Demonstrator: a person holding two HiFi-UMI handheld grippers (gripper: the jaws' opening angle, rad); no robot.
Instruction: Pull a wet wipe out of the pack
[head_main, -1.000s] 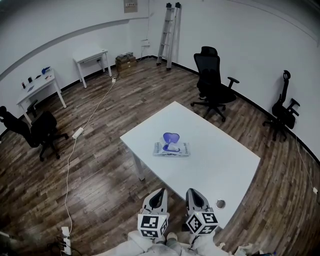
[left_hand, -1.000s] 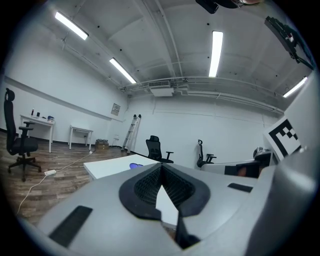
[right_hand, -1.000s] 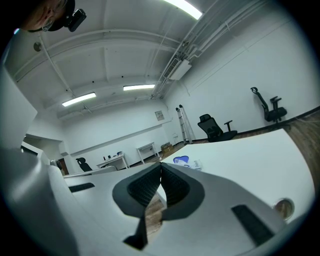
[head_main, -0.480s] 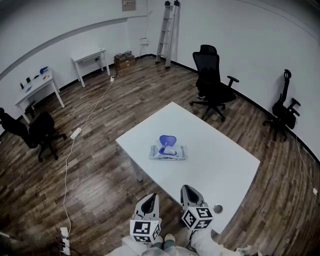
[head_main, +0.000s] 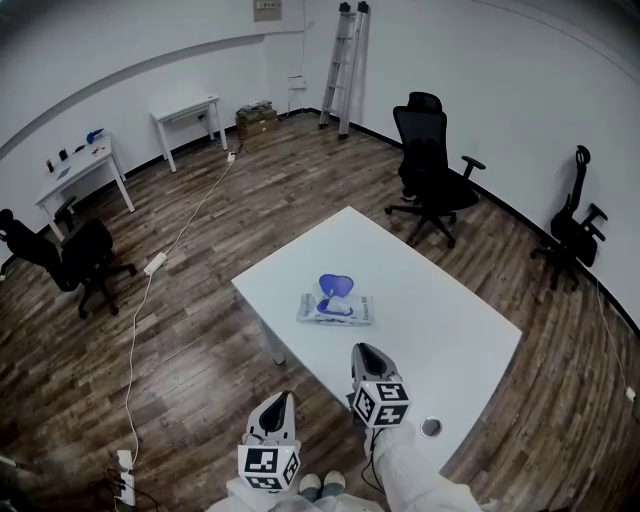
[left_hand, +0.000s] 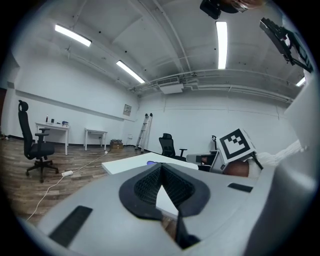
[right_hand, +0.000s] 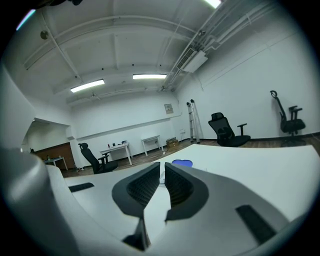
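At the far left stand two small desks (head_main: 85, 172) and a black chair (head_main: 80, 262). A cable (head_main: 150, 285) trails across the wood floor (head_main: 200, 340).

The left claw (head_main: 277, 400) hangs over the floor, just off the near left side of the white table (head_main: 440, 320). In the left gripper view its pads (left_hand: 145, 182) meet at the tips with nothing between them: closed and empty. The pack (head_main: 337, 309) lies farther off and to its right, well apart. From this claw (left_hand: 161, 167) only the pack's blue lid (left_hand: 151, 162) shows, a small patch on the tabletop (left_hand: 130, 164) beyond the tips.

The pack lies flat near the middle of the table, toward its left side. Its lid (head_main: 336, 284) is flipped open to the far side, and a bit of white shows at the opening.

The right claw (head_main: 362, 349) is over the table's near edge, pointing toward the pack. The pack sits just beyond its tips and slightly left, not touching. In the right gripper view the jaws are all but together, with a thin slit between the pads (right_hand: 145, 186) and nothing in it. The lid (right_hand: 182, 163) shows just right of the tips (right_hand: 162, 167).

A round grommet (head_main: 431, 427) sits in the table's near right corner. Two more chairs (head_main: 430, 165) stand to the far right.
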